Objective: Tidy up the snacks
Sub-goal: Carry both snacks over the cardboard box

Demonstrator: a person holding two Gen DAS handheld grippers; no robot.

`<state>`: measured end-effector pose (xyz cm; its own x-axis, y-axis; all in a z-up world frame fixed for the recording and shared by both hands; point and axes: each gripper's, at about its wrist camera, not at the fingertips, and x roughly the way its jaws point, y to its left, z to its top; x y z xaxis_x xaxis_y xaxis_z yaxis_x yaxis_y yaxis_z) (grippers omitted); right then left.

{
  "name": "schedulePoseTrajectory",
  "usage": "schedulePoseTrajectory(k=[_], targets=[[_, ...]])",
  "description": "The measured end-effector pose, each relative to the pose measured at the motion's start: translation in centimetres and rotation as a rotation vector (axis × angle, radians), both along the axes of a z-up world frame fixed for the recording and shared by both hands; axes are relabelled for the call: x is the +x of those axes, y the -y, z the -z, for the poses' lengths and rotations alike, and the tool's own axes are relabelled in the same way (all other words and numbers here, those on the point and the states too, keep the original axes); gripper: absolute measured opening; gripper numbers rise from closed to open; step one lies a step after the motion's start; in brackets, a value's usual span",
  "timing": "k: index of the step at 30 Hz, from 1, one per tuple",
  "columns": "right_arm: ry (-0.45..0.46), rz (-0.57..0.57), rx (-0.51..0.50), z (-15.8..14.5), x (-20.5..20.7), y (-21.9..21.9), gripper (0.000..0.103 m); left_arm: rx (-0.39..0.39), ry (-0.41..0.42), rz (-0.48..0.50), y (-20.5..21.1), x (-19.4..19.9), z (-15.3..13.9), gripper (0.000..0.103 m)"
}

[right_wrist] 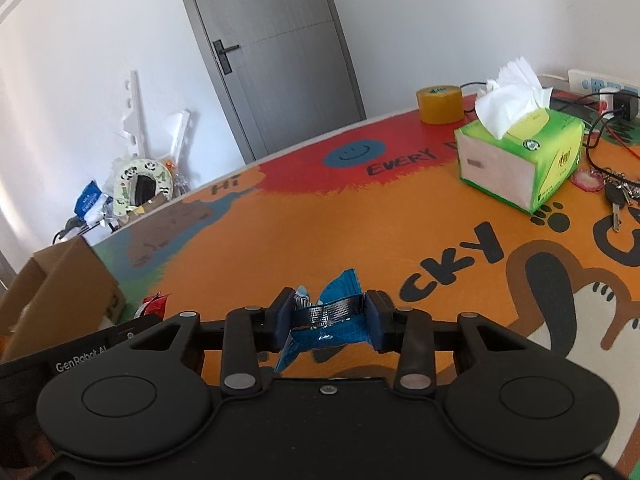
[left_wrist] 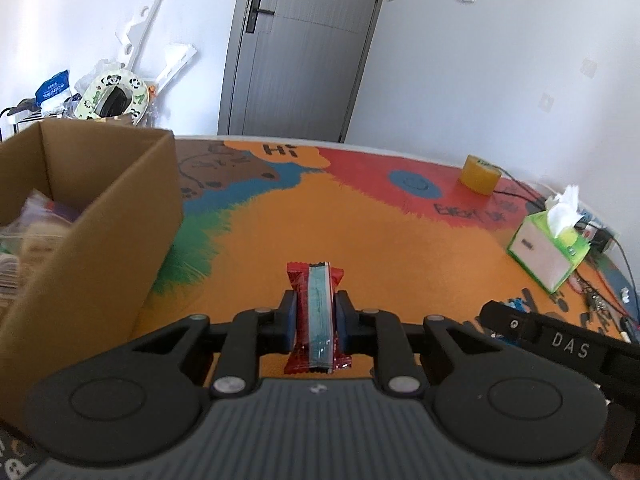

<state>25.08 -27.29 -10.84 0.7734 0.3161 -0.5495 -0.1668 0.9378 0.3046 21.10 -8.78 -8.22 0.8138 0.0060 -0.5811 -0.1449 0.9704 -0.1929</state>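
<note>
Left wrist view first: the left gripper (left_wrist: pixel 316 316) is clamping a red snack bar (left_wrist: pixel 316 316) between its two blue-padded fingers (left_wrist: pixel 291 320), the wrapper standing on edge with its pale blue seam facing up, held just above the orange part of the table (left_wrist: pixel 400 248). A cardboard box (left_wrist: pixel 100 216) is sitting at the table's left edge, just beside the gripper, with bagged snacks (left_wrist: pixel 32 216) showing inside it. A yellow tape roll (left_wrist: pixel 480 174) is resting near the far edge, and a green tissue box (left_wrist: pixel 550 248) is sitting toward the right edge. Over to the right wrist view: the right gripper (right_wrist: pixel 328 316) is squeezing a crumpled blue snack packet (right_wrist: pixel 338 290) between its fingers, over the near middle of the table. The red bar and the left gripper's body are peeking in at lower left, with the cardboard box beyond them at the left edge. Keys (right_wrist: pixel 616 196) and cables are lying by the right edge, beside the tissue box.
</note>
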Motion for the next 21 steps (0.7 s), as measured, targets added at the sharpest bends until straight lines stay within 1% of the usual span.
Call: schedulePoseTrajectory(k=[21], targets=[[0.101,-0.072,0.019,-3.9,-4.6,-3.4,0.038,0.003,0.122,-0.033,-2.7,-5.6,-4.1,0.019]])
